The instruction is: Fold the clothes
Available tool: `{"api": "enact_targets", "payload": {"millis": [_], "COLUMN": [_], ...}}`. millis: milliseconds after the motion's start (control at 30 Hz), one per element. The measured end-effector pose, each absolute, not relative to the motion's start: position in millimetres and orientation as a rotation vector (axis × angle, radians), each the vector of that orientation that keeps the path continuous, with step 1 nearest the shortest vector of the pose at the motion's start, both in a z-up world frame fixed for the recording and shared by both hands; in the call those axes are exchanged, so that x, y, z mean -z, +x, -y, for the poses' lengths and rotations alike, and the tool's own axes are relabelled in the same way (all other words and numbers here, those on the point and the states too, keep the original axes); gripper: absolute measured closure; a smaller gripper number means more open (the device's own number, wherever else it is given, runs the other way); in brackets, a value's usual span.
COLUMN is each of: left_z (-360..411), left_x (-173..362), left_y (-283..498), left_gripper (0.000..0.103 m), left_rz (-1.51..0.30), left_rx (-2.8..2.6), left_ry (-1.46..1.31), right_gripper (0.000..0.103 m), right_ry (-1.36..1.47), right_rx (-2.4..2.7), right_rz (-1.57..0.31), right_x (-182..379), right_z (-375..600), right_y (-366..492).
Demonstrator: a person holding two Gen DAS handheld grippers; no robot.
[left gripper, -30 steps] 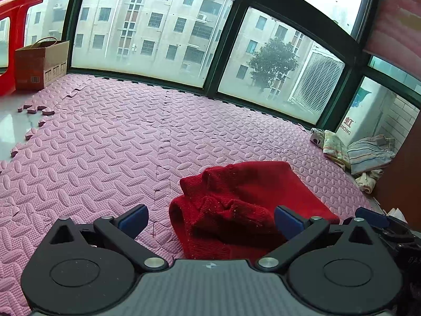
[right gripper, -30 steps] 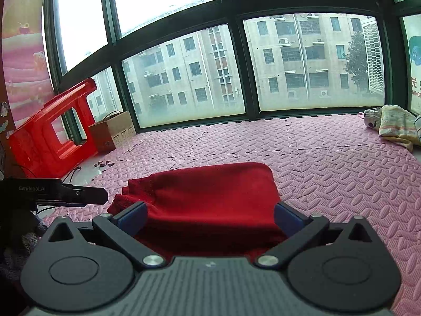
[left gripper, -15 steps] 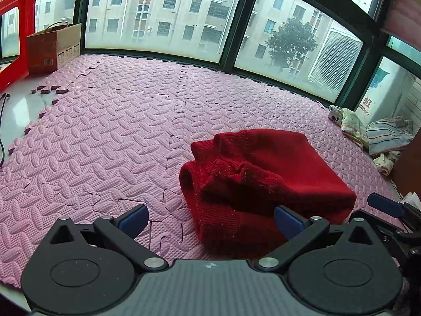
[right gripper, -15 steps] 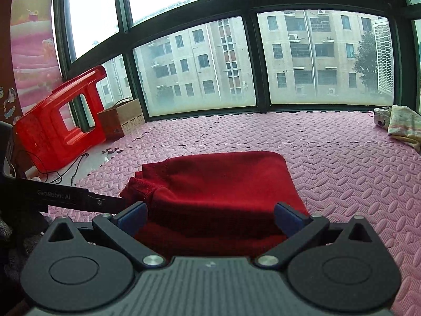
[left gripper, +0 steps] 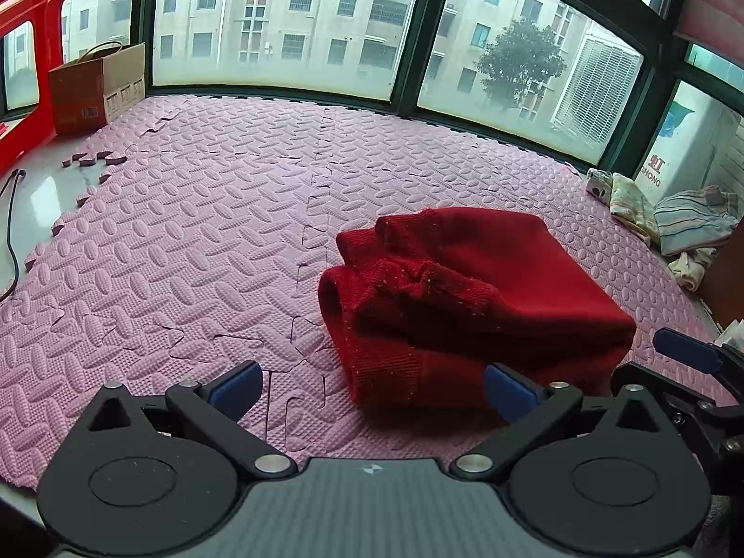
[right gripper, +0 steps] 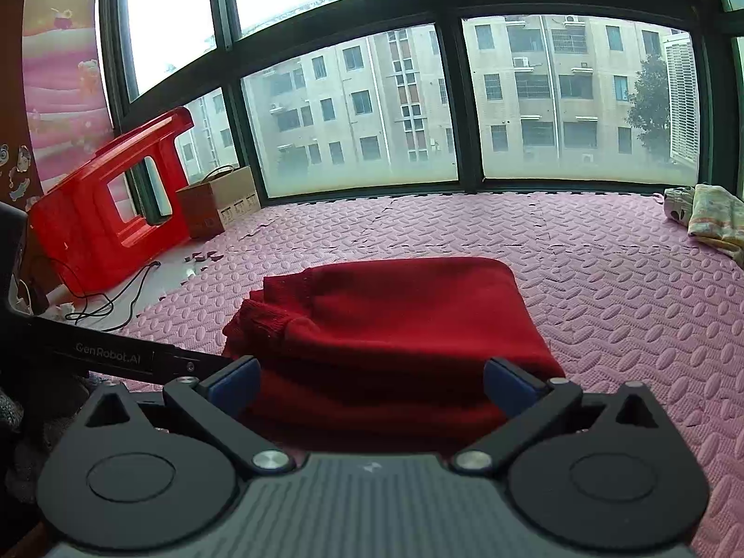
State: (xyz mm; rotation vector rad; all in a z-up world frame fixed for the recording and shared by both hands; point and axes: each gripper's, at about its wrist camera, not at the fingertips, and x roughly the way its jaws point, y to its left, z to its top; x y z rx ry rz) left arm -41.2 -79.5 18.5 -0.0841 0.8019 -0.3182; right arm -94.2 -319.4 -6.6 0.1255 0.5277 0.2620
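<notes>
Pink interlocking foam floor mats (left gripper: 195, 214) are laid up to big dark-framed windows (right gripper: 460, 107); grey daylight is let in, apartment blocks seen outside.

sweater (left gripper: 474, 297): deep red knit, ribbed cuffs and hem
floor mat (left gripper: 195, 242): pink foam, embossed oval pattern, jigsaw seams
stool (right gripper: 102, 218): bright red plastic, at 9 o'clock
box (left gripper: 93, 88): brown cardboard, at 10 o'clock
clothes pile (left gripper: 688, 223): pale yellow print, blue-striped cloth, at 3 o'clock
window frame (right gripper: 446, 107): dark green
finger pads (right gripper: 232, 379): blue on black
</notes>
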Motion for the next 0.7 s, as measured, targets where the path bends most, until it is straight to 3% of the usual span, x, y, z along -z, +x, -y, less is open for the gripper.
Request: {"api": "enact_targets", "payload": {"millis": [400,700], "left_z": [72.5,55.1], "left_x": [-15.6,-18.0], "left_y": [-41.3,-27.9], "left_gripper": [0.000,0.000], "left_rz": [-0.815,-0.824], "left_rx": [0.306,0.273], "left_ry": [-0.087,-0.146], "right_gripper": [0.000,0.000], "right_ry": [0.056,-0.156], "right_rx": [-0.282,-0.354], "right_rz": [-0.557,-0.583], "right_x": [7.9,6.6], "right_z": [307.4,281.2], "right_y": [-88.6,-73.5]}}
